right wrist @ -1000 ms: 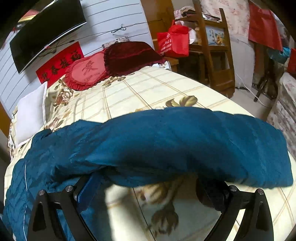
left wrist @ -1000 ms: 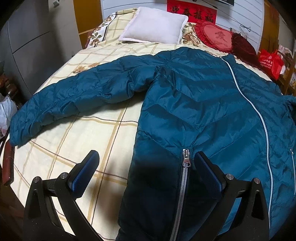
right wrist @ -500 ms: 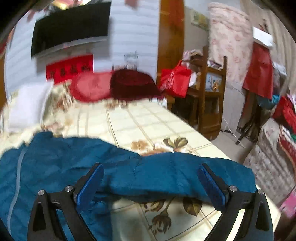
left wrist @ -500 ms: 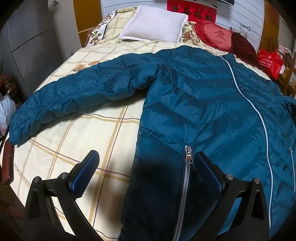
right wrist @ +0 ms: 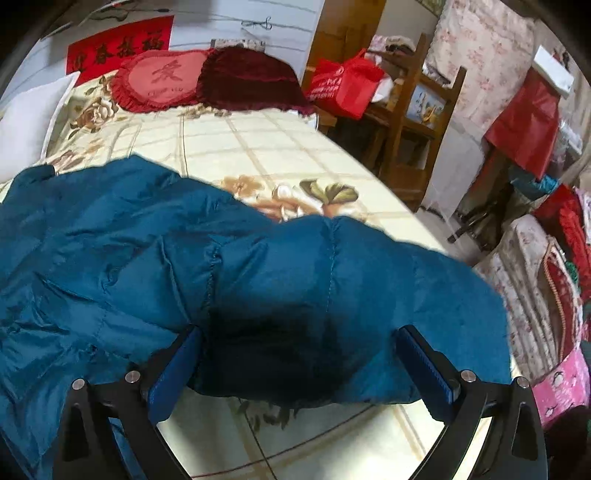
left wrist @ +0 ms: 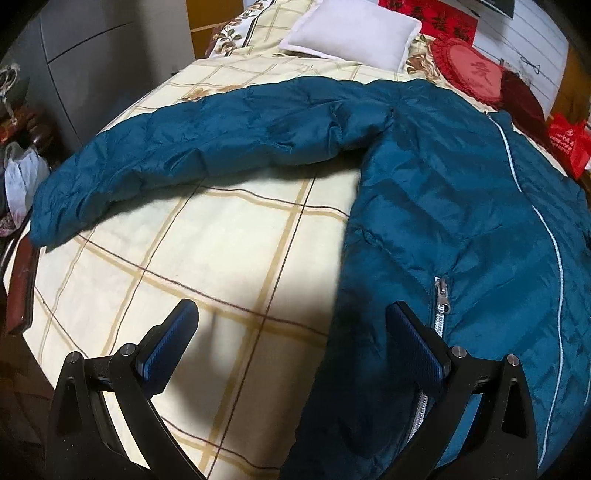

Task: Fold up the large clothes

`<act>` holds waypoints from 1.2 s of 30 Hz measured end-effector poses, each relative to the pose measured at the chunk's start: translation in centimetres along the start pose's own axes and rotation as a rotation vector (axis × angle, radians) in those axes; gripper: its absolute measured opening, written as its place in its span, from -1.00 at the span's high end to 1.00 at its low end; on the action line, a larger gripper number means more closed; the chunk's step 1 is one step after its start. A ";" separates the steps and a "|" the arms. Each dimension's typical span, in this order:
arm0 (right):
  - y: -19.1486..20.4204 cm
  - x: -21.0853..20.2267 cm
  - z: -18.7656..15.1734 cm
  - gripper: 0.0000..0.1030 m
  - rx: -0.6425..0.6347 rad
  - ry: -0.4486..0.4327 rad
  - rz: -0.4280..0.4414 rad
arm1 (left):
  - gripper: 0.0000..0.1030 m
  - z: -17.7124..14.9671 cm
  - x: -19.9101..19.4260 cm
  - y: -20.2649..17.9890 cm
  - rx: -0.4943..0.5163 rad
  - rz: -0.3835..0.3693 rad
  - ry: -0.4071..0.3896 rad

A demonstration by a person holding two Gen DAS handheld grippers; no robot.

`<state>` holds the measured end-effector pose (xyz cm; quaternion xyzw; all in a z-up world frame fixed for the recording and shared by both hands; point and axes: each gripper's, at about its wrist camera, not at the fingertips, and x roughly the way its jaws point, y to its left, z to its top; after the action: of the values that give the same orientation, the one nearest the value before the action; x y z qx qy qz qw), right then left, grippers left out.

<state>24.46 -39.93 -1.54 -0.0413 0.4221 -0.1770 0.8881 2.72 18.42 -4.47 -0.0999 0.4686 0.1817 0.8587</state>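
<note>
A large teal puffer jacket [left wrist: 461,206] lies spread front-up on the bed, with a white front zip and a silver pocket zipper [left wrist: 441,295]. Its one sleeve [left wrist: 177,162] stretches out to the left. My left gripper [left wrist: 291,345] is open and empty, low over the bedspread at the jacket's left side edge, its right finger over the fabric. In the right wrist view the other sleeve [right wrist: 332,295] lies across the bed. My right gripper [right wrist: 297,363] is open, its fingers straddling the sleeve from the near side.
The bed [left wrist: 207,258] has a cream plaid spread. A white pillow [left wrist: 351,33], a red heart cushion [right wrist: 159,85] and a dark red cushion [right wrist: 247,81] lie at its head. A red bag [right wrist: 343,85], wooden shelf [right wrist: 417,122] and clutter stand beyond the bed's right edge.
My left gripper has shifted left, so more bare bedspread shows between its fingers. My right gripper swung up and came back down, and now straddles the sleeve, which fills the gap between its fingers.
</note>
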 end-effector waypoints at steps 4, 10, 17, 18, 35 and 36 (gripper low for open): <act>-0.2 -2.1 0.1 -0.98 0.017 -0.073 -0.004 | -0.99 -0.1 -0.4 -0.1 0.010 -0.007 -0.014; 1.0 -5.4 -2.1 -0.99 0.087 -0.195 0.105 | -0.99 -0.1 -0.5 -0.9 0.036 -0.004 -0.024; 4.4 -5.2 -2.9 -0.99 0.140 -0.189 0.175 | -0.99 0.0 -0.3 -1.3 0.057 0.005 -0.032; 5.0 -5.4 -2.9 -0.99 0.150 -0.192 0.191 | -0.99 0.0 -0.3 -1.3 0.055 0.005 -0.030; 8.9 -2.3 -0.6 -0.98 0.041 -0.133 0.183 | -0.99 -0.1 -0.1 -1.8 0.073 0.012 -0.031; 8.6 -2.3 -0.6 -0.98 0.038 -0.136 0.173 | -0.99 -0.1 -0.1 -1.8 0.074 0.011 -0.031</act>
<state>25.12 -31.10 -2.14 0.0003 0.3592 -0.1045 0.9274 3.35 16.68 -4.47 -0.0627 0.4620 0.1706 0.8681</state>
